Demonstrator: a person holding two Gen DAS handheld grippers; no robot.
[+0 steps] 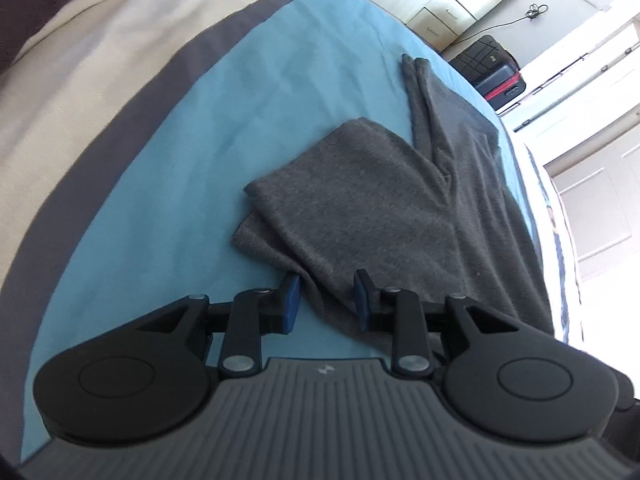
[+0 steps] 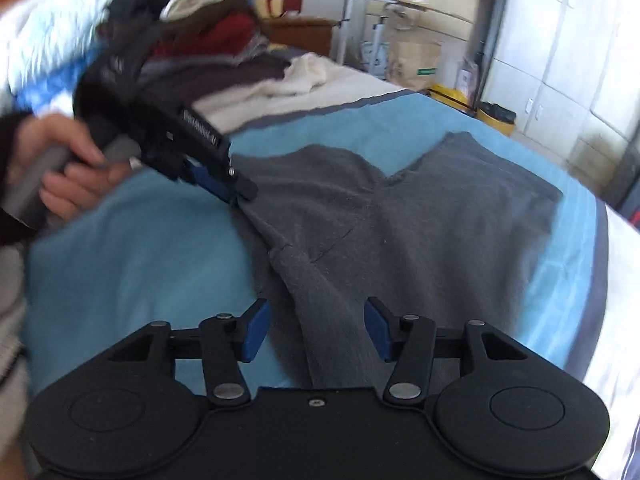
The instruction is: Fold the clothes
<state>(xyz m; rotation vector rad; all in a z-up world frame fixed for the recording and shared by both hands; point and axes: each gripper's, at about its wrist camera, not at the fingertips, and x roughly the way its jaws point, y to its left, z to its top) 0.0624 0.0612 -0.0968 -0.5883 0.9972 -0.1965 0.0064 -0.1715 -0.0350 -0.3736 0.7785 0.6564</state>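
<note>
Grey sweater [image 2: 400, 216] lies partly folded on the blue sheet [image 2: 132, 256]. Left gripper [image 1: 326, 296] fingers wide, straddling its near edge. Right gripper [image 2: 318, 330] wide too, over a sleeve running away from it. Both equally close.

Daylit, glare blown out at right edges; strong fisheye bending; motion blur on hand [image 2: 68, 172], upper left.
</note>
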